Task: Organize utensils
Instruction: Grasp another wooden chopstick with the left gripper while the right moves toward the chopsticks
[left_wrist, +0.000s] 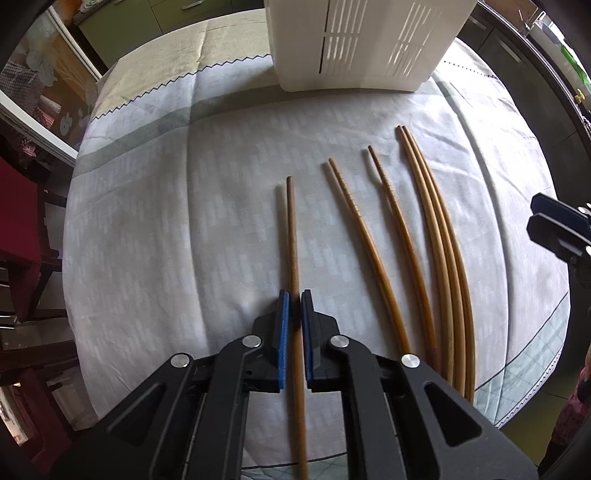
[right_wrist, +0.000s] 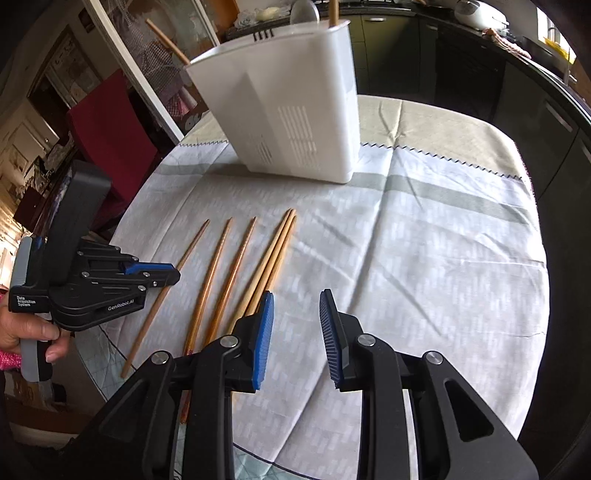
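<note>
Several wooden chopsticks lie side by side on the cloth-covered table (left_wrist: 147, 221). My left gripper (left_wrist: 294, 299) is shut on the leftmost brown chopstick (left_wrist: 292, 236), which runs between its blue pads; it also shows in the right wrist view (right_wrist: 173, 275) at the left, held by a hand. Two dark chopsticks (left_wrist: 364, 229) (left_wrist: 397, 218) and a pale pair (left_wrist: 439, 229) lie to its right. My right gripper (right_wrist: 295, 306) is open and empty, just right of the pale pair (right_wrist: 275, 254). A white slotted utensil holder (left_wrist: 362, 40) (right_wrist: 295, 122) stands upright at the back with a chopstick (right_wrist: 334, 13) in it.
A red-backed chair (right_wrist: 114, 136) stands at the table's left. Dark cabinets (right_wrist: 480, 70) run behind the table. The table's rounded edge (right_wrist: 110, 354) lies close to the chopsticks' near ends.
</note>
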